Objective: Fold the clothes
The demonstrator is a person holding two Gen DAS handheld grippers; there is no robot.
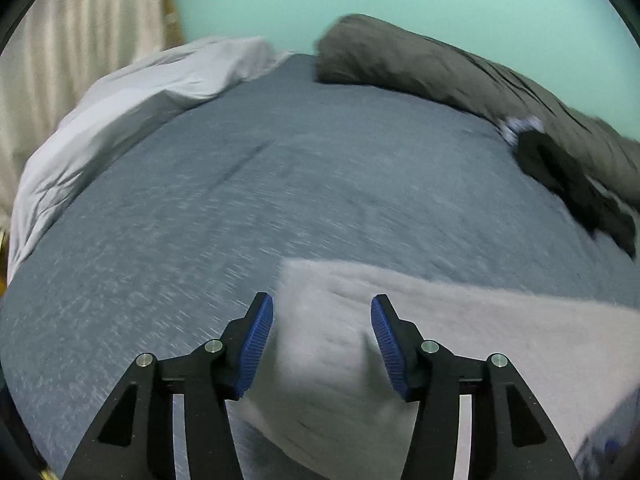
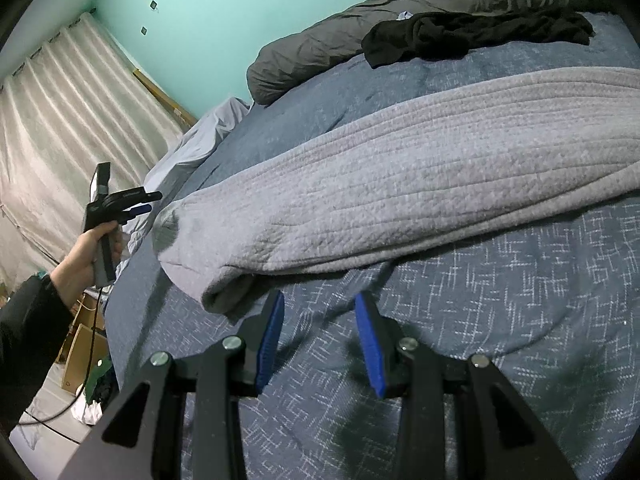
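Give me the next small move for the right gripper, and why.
Probably ease the right gripper forward and close on the near folded edge of the grey garment. Its jaws stand open and empty over the blue bedspread, just short of that edge; the left gripper is open too, holding nothing.

Bed (image 2: 500, 300) under blue cover with white crosshatch marks. Grey ribbed garment (image 2: 400, 184) lies folded across near part. Black garment (image 2: 472, 36) crumpled by far edge, against dark grey duvet roll (image 2: 320, 52). Pale sheet (image 1: 132, 120) bunched along curtain-side edge (blurred).
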